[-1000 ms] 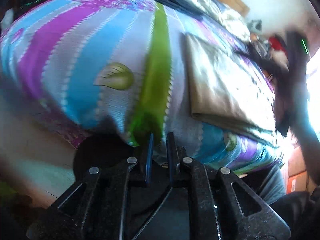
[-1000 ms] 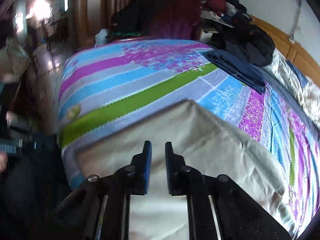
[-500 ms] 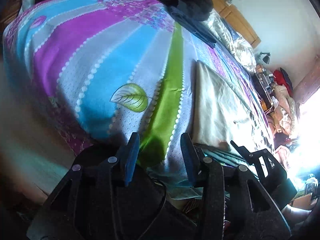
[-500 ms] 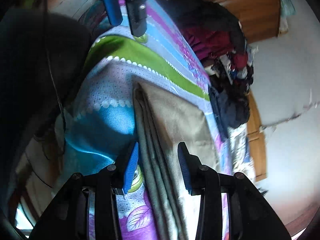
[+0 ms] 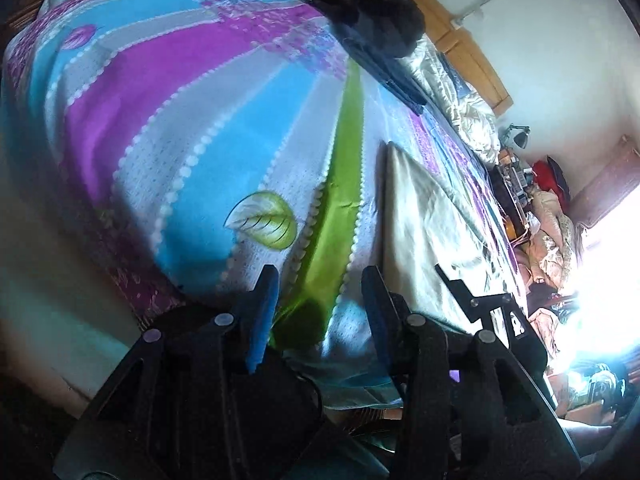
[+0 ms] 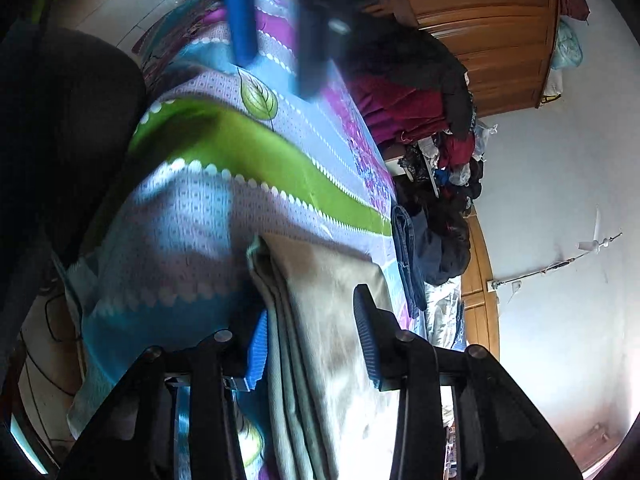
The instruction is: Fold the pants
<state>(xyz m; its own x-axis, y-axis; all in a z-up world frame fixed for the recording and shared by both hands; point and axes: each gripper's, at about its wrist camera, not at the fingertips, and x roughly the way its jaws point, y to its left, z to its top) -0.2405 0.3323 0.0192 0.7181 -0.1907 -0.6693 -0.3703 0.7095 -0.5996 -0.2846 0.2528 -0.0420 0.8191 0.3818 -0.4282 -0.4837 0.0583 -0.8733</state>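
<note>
Where striped bedspread (image 6: 192, 216) nears bed edge, beige pants (image 6: 320, 320) are seen lying folded in flat stack, layered edges visible. Right tongs (image 6: 312, 340) are held spread wide, jaws straddling pants' near end, nothing clamped. Left tongs (image 5: 320, 304) are held open and empty over green stripe (image 5: 344, 168), pants (image 5: 416, 224) just beside. Dark clothes pile (image 6: 424, 92) is seen at bed's far end.

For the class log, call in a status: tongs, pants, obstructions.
Left tongs open, over bare bedspread. Right tongs open, straddling the folded beige pants. Clothes pile far side, clear of the work.
</note>
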